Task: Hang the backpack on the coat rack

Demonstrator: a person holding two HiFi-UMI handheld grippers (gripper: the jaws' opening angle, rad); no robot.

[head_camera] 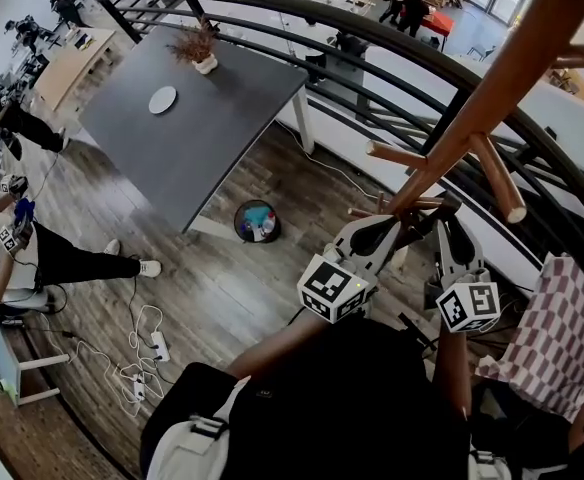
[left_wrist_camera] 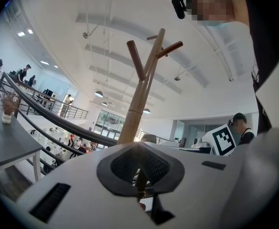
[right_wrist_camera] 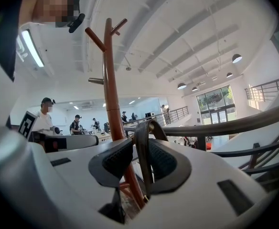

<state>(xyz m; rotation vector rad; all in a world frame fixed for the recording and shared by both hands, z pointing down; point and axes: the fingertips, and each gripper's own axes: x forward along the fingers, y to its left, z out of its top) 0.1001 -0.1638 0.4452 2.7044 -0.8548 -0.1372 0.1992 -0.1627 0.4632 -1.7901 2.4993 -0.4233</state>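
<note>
Both left gripper (head_camera: 410, 226) and right gripper (head_camera: 450, 226) clamp backpack strap (right_wrist_camera: 141, 136) beside coat rack pole (head_camera: 482, 98).

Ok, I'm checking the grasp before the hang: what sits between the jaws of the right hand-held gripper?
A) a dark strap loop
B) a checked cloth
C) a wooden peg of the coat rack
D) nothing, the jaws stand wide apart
A: in the right gripper view the right hand-held gripper has its jaws closed on a dark strap loop, with the coat rack pole standing behind it.
</note>
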